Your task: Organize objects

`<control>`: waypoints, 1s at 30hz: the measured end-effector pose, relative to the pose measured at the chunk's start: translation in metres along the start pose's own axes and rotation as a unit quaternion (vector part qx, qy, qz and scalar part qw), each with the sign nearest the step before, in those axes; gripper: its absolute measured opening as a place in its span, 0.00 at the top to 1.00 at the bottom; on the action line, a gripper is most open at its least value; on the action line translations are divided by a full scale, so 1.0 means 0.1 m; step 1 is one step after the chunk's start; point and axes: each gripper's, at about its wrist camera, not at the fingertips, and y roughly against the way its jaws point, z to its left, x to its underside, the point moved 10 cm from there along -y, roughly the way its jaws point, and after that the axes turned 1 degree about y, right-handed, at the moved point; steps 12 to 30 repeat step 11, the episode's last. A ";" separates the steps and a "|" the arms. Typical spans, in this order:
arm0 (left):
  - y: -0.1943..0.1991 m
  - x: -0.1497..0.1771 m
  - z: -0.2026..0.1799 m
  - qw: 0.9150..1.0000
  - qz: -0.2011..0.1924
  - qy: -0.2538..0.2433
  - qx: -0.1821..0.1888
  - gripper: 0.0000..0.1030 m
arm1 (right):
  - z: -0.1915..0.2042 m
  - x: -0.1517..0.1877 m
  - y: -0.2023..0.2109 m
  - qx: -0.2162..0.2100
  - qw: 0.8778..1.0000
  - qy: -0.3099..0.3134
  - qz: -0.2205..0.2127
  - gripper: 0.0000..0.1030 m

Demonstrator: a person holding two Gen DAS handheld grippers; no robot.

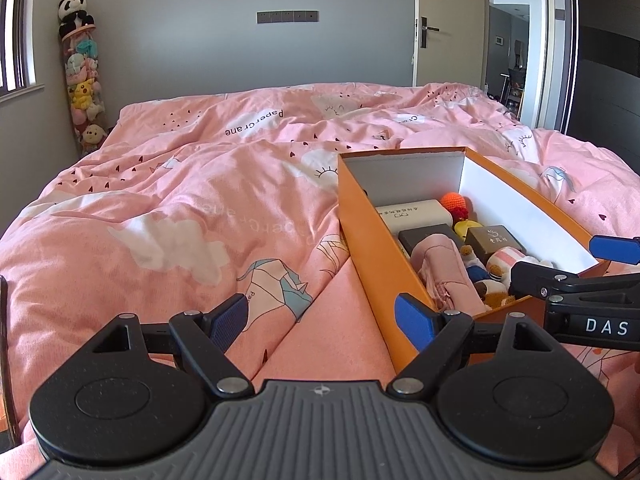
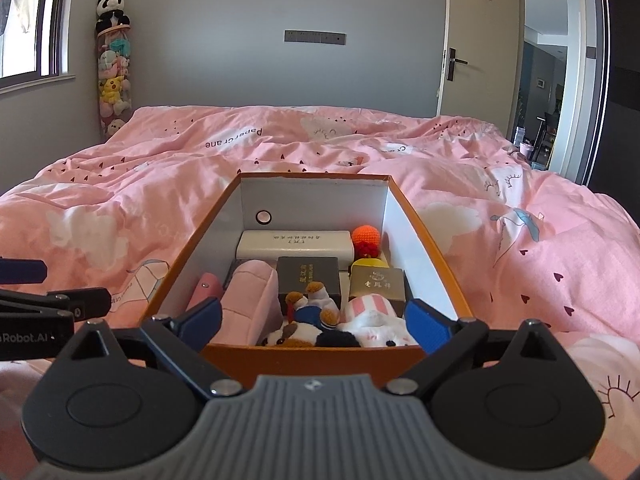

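Note:
An orange cardboard box (image 2: pixel 434 240) with a white inside lies on the pink bed; it also shows in the left wrist view (image 1: pixel 362 224). It holds a white case (image 2: pixel 294 244), a pink pouch (image 2: pixel 250 300), a dark box (image 2: pixel 308 278), a gold box (image 2: pixel 376 282), an orange crochet ball (image 2: pixel 366 236) and plush toys (image 2: pixel 320 320). My right gripper (image 2: pixel 316 322) is open and empty, over the box's near end. My left gripper (image 1: pixel 320 320) is open and empty, just left of the box over the duvet.
The pink printed duvet (image 1: pixel 180 200) covers the whole bed. A tall tube of plush toys with a panda on top (image 2: pixel 112 64) stands in the far left corner. A door (image 2: pixel 476 48) stands open at the far right.

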 end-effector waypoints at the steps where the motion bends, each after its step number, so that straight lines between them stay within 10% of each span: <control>1: -0.01 0.00 0.01 1.000 0.002 0.000 0.000 0.06 | 0.00 0.00 0.00 0.000 1.000 -0.001 0.001 0.05; 30: -0.02 0.01 0.02 1.000 0.006 -0.001 -0.002 0.06 | -0.01 0.01 -0.01 -0.002 1.000 -0.002 0.004 0.04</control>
